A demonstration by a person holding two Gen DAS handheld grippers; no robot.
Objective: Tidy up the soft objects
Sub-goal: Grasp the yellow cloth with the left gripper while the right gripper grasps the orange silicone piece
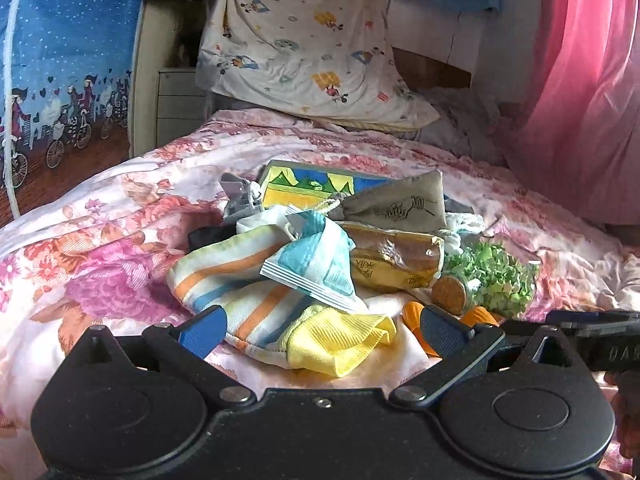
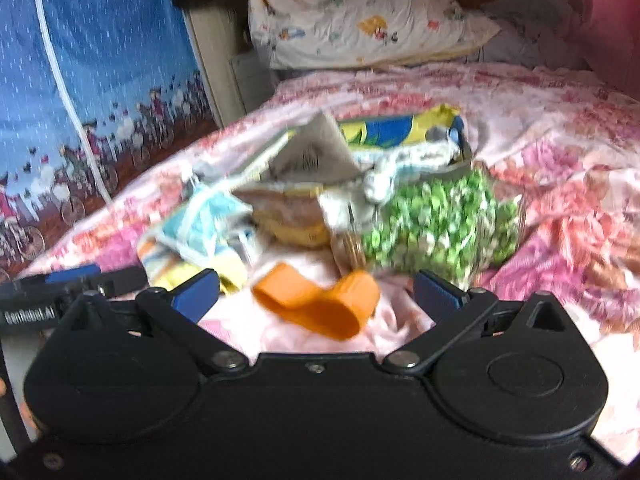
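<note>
A pile of small things lies on the floral bedspread [image 1: 120,240]. In the left wrist view my left gripper [image 1: 322,328] is open and empty, its jaws either side of a striped cloth [image 1: 224,276] and a yellow cloth [image 1: 340,344]. A blue-and-white packet [image 1: 312,268], a gold packet [image 1: 396,256] and a grey drawstring pouch [image 1: 400,204] lie behind. In the blurred right wrist view my right gripper [image 2: 316,292] is open and empty, just before an orange strap [image 2: 320,304]. A jar of green bits [image 2: 436,224] lies beyond it.
A cartoon-print pillow [image 1: 304,44] leans at the head of the bed. A yellow-and-blue box [image 1: 308,188] sits behind the pile. A blue curtain [image 1: 68,60] hangs at left, a pink curtain [image 1: 580,80] at right. The right gripper's side [image 1: 592,336] shows at the left view's right edge.
</note>
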